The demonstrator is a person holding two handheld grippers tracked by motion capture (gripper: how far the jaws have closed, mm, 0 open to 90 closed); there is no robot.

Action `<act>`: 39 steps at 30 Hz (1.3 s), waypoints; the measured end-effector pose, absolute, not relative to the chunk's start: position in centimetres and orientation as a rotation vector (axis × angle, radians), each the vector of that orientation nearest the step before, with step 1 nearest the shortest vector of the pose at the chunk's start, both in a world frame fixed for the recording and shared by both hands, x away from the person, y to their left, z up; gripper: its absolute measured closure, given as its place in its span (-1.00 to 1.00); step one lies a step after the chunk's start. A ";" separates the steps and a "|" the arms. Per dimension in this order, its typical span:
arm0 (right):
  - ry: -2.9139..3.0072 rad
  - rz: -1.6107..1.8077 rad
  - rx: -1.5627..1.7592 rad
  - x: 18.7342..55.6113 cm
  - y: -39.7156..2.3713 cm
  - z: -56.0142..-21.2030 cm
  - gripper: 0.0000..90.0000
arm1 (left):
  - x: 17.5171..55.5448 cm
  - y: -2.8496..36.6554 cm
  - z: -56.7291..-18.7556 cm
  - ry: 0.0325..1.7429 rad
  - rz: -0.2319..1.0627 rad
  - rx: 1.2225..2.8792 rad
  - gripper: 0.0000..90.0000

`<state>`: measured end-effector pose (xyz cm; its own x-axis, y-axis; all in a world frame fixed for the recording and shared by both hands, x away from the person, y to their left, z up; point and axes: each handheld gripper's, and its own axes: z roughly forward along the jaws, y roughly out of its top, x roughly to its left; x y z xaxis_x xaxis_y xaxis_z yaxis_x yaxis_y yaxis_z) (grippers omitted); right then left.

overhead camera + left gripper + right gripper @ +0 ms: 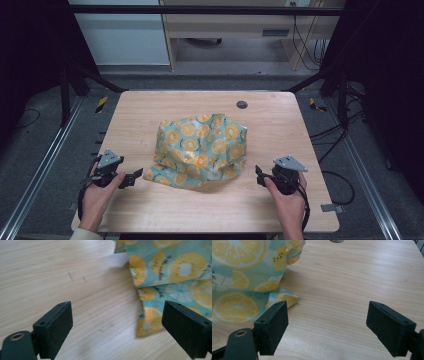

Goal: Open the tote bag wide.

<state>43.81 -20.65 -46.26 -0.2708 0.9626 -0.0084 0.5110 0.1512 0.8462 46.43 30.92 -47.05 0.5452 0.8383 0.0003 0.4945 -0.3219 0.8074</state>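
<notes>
Scene: a person is sitting at a wooden table (150,107), holding a two-jaw gripper in each hand.
Cloth: a crumpled cloth (200,150), teal with a yellow citrus-slice print, is lying near the middle of the table, between the two grippers.
Left gripper: the left gripper (137,176) is resting low over the table just beside the cloth's near left corner, pointing toward it. Its jaws are standing wide apart and gripping nothing. In the left gripper view, bare wood is showing between the jaws, and the cloth's edge (150,322) is lying just ahead of one jaw.
Right gripper: the right gripper (259,176) is sitting near the cloth's near right edge, pointing toward it. Its jaws are also gaping wide with nothing between them. In the right gripper view, a cloth corner (287,298) is lying just ahead of one jaw.
Hands: the left hand (97,192) and right hand (287,197) are wrapping the gripper handles.
Other: a small dark round insert (242,104) is sitting in the tabletop beyond the cloth.
</notes>
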 end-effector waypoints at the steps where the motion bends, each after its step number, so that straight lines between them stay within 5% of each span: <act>1: 1.862 1.007 1.394 43.4 -20.5 -46.0 -0.57 | 46.1 30.5 -47.0 1.055 0.554 2.016 -0.80; 11: 1.903 1.043 1.263 44.2 -19.6 -40.9 -0.30 | 45.2 29.9 -46.8 1.046 0.512 2.024 -0.84; 23: 2.074 1.108 1.208 52.9 -16.4 -31.4 -0.26 | 44.9 29.3 -46.2 0.981 0.483 2.039 -0.90; 39: 2.296 1.025 1.277 58.7 -9.7 -33.4 -0.16 | 44.7 28.8 -46.3 0.970 0.501 2.053 -0.91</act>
